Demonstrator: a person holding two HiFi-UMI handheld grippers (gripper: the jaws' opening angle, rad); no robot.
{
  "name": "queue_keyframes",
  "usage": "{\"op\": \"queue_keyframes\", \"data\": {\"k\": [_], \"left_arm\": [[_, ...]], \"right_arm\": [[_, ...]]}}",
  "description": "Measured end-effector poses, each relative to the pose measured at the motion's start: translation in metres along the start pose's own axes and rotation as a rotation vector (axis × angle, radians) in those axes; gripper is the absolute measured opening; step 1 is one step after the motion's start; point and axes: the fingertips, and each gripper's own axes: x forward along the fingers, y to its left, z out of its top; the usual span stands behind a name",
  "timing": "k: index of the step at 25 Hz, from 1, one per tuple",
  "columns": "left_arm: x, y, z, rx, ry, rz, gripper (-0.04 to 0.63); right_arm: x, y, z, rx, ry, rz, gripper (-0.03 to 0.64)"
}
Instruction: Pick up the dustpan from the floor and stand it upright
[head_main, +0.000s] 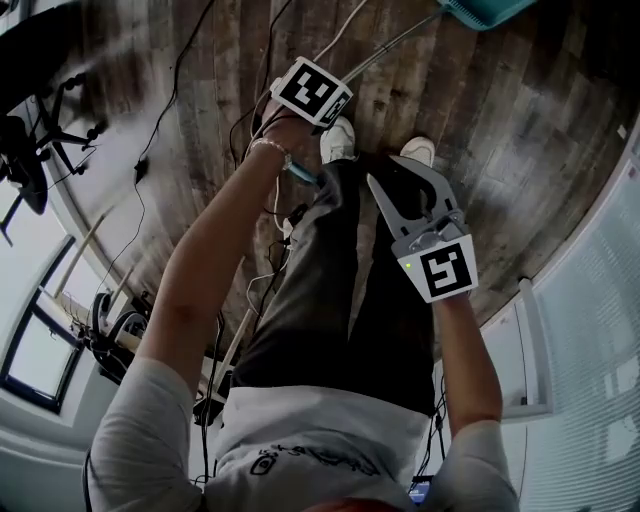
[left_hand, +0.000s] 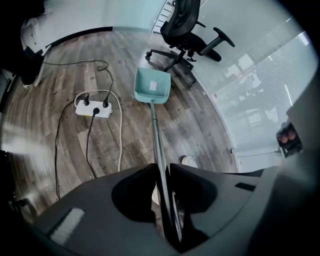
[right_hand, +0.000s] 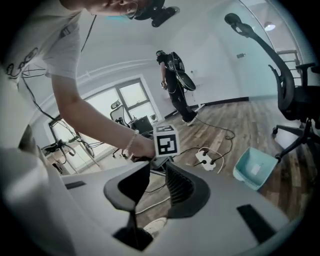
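Dustpan (left_hand: 152, 86) taken by its handle (left_hand: 157, 145) in the left gripper (left_hand: 161, 170); not yet stood upright.

An office room is noted, closed by a glazed wall (left_hand: 260, 85) with blinds. The floor (left_hand: 200, 125) is of grey-brown wood planks. A black chair (left_hand: 187, 30) stands just beyond the teal pan. The pan lies at the far end of the long metal handle, low over the planks; whether it touches them cannot be told. A power strip (left_hand: 94, 110) with trailing cables lies beside it. The left gripper is pinched on the handle near its upper end, pointed steeply down, judged so that the pan end stays lowest as the rod is raised. The right gripper (right_hand: 156, 170) is spread and empty, held alongside, judged ready to steady the handle.
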Motion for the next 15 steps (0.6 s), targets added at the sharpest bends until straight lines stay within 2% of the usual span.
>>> {"op": "queue_keyframes", "data": {"k": [4, 9, 15], "left_arm": [[-0.011, -0.009, 0.007, -0.001, 0.04, -0.005, 0.091], [-0.018, -0.02, 0.012, -0.019, 0.066, -0.016, 0.091], [-0.018, -0.021, 0.016, -0.041, 0.054, -0.03, 0.091]], "right_arm": [[0.015, 0.035, -0.005, 0.072, 0.023, 0.082, 0.112], [0.041, 0.053, -0.008, 0.175, -0.002, 0.107, 0.138], [0.062, 0.073, -0.011, 0.182, 0.045, 0.201, 0.143]]}}
